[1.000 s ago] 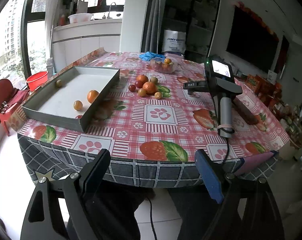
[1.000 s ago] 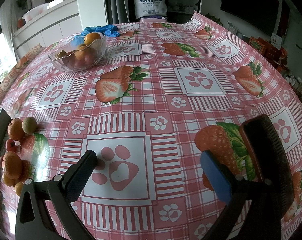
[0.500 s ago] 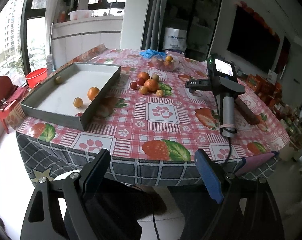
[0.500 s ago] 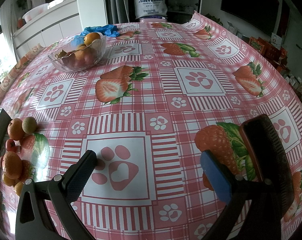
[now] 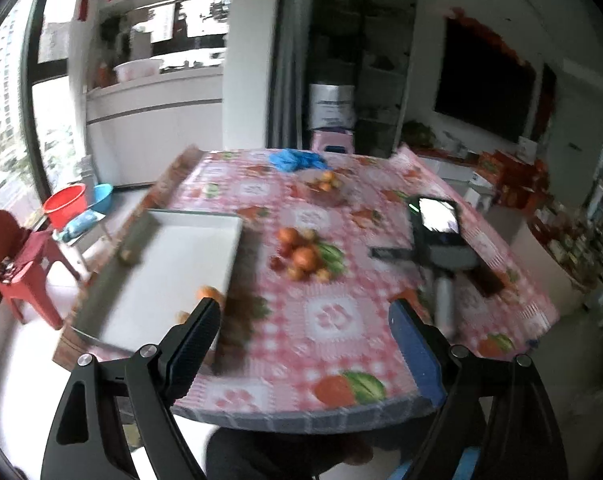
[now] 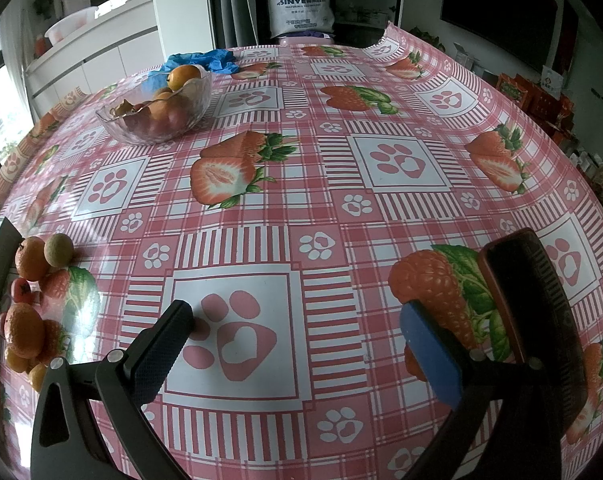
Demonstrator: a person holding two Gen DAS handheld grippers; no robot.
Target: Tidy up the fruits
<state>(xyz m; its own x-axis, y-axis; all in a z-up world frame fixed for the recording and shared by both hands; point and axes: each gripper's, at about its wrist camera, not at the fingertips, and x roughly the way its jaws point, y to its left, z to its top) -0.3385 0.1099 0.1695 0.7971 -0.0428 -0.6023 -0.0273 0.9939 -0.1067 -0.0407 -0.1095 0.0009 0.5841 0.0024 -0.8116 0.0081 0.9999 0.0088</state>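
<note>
A pile of small oranges and red fruits [image 5: 303, 256] lies mid-table, right of a grey tray [image 5: 169, 272] that holds a few small fruits. The pile also shows at the left edge of the right wrist view [image 6: 29, 300]. My left gripper [image 5: 305, 332] is open and empty, held above the table's near edge; its view is blurred. My right gripper [image 6: 293, 340] is open and empty, resting low over the tablecloth, to the right of the pile. A glass bowl [image 6: 157, 112] of fruit stands at the far side.
The other gripper unit with a lit screen [image 5: 437, 240] lies on the table at right. Blue gloves [image 6: 197, 62] lie behind the bowl. A dark flat object [image 6: 537, 320] lies by my right finger. A red chair [image 5: 17, 264] and buckets stand left of the table.
The left gripper has risen and moved forward over the table edge, looking down on the tray and pile. The right gripper has not moved.
</note>
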